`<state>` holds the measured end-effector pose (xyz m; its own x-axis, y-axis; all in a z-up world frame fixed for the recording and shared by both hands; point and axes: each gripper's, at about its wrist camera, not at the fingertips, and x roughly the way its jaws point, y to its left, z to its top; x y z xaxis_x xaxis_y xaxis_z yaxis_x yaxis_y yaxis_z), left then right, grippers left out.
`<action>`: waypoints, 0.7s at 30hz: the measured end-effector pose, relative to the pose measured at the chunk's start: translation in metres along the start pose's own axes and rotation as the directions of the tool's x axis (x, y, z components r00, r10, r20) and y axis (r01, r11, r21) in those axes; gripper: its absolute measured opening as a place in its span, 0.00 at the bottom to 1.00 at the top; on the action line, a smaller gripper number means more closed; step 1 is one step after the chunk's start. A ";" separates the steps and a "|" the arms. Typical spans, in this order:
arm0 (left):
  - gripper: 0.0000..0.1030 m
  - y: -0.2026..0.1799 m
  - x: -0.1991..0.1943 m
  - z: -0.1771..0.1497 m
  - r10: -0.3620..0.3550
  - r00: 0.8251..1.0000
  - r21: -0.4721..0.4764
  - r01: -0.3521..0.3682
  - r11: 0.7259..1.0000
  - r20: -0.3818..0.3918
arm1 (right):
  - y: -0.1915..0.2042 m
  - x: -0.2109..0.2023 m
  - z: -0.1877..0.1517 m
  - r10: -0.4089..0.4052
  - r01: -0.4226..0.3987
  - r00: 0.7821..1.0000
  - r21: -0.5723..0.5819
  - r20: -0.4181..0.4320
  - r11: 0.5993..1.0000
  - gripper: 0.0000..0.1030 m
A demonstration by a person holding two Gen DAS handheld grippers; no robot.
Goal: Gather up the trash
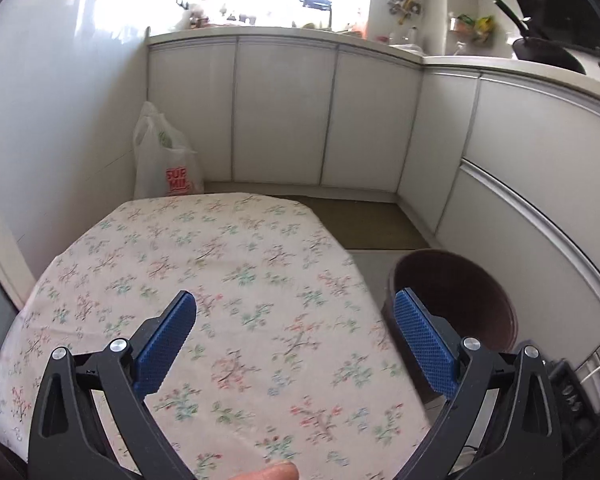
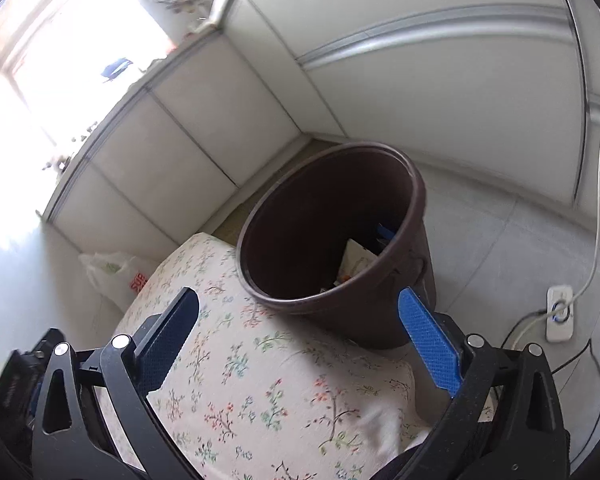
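A brown round trash bin (image 2: 340, 216) stands on the floor beside a table with a floral cloth (image 2: 260, 380). Inside the bin lie paper scraps and a blue piece (image 2: 364, 256). My right gripper (image 2: 300, 304) is open and empty, above the table edge just in front of the bin's rim. In the left wrist view the bin (image 1: 460, 300) is at the right of the table (image 1: 220, 280). My left gripper (image 1: 296, 308) is open and empty over the cloth. No trash shows on the cloth.
White kitchen cabinets (image 1: 284, 112) run behind and to the right. A white plastic shopping bag (image 1: 164, 156) stands on the floor in the far left corner. A wall socket with a white cable (image 2: 560, 308) is at floor level on the right.
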<state>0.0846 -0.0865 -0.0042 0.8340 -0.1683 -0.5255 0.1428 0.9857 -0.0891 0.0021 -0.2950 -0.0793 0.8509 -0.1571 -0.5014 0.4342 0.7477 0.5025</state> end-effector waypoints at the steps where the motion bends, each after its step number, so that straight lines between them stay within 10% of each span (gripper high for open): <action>1: 0.94 0.006 -0.001 -0.006 0.013 1.000 0.006 -0.013 1.000 0.005 | 0.008 -0.005 -0.003 0.001 -0.001 1.000 -0.036 0.021 0.999 0.93; 9: 0.93 0.043 -0.012 -0.031 0.009 1.000 0.000 -0.009 1.000 -0.003 | 0.080 -0.028 -0.046 -0.034 0.140 0.972 -0.453 0.233 0.880 0.93; 21: 0.93 0.061 0.002 -0.049 -0.059 0.994 -0.035 0.056 0.998 -0.096 | 0.074 -0.015 -0.051 -0.077 0.115 0.992 -0.431 0.104 0.895 0.93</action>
<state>0.0687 -0.0270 -0.0520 0.7693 -0.2252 -0.5978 0.1704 0.9742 -0.1478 0.0064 -0.2047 -0.0701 0.8410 -0.2810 -0.4624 0.3589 0.9292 0.0880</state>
